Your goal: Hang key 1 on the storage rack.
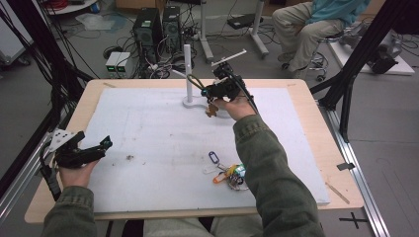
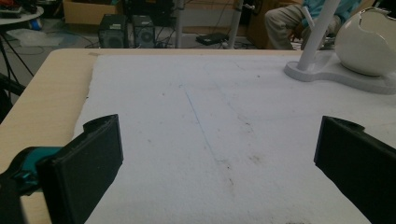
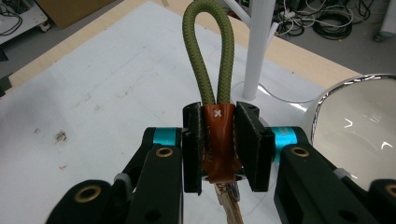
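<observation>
My right gripper (image 1: 205, 91) is raised over the far middle of the table, next to a white peg stand (image 1: 188, 74). It is shut on the brown leather sleeve (image 3: 218, 135) of a keychain, and the keychain's olive rope loop (image 3: 210, 51) sticks out past the jaws toward the stand's pole (image 3: 259, 42). A brown tag (image 1: 212, 109) dangles under the gripper. My left gripper (image 1: 105, 144) rests low at the table's left side, open, with bare white mat between its fingers (image 2: 88, 163).
A white mat (image 1: 158, 148) covers the wooden table. A small heap of keychains (image 1: 228, 173), with a blue tag and an orange piece, lies at the near middle. A white ball-like object (image 2: 369, 42) sits on the stand's base (image 2: 327, 72). Computers, cables and a seated person are beyond the table.
</observation>
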Available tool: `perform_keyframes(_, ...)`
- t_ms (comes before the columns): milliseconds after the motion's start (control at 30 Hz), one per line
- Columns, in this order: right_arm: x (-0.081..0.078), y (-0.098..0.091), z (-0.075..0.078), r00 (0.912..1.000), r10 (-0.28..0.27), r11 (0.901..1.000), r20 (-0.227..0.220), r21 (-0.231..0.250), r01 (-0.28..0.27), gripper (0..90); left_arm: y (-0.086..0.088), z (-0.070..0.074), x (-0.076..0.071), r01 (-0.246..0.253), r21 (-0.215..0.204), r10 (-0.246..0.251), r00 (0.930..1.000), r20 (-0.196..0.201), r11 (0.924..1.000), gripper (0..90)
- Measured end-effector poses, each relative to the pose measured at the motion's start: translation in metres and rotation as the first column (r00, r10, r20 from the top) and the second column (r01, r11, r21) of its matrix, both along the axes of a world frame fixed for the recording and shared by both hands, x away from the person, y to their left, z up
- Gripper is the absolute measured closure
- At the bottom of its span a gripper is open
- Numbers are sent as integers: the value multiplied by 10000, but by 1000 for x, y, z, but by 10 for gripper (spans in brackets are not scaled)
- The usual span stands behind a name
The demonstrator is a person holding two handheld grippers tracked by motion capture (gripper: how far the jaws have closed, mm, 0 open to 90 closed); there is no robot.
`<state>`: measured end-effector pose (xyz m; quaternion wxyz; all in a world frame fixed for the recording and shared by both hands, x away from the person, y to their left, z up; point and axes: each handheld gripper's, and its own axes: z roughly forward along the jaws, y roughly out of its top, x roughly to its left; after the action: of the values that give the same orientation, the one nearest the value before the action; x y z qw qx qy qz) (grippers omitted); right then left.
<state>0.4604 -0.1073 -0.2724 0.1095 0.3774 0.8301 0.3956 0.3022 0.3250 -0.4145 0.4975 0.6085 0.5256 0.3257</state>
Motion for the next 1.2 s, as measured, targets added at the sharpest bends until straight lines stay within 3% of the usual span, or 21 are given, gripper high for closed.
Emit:
perform_keyframes(600, 23, 15, 20, 9994, -243, 9996, 246, -149, 247, 726, 2, 0, 0, -53, -130, 53, 10000, 11, 9999, 17)
perform_keyframes(1200, 43, 22, 5, 9976, -681, 9967, 119, -431, 685, 724, 2, -1, 1, -69, -175, 69, 10000, 13, 9998, 17)
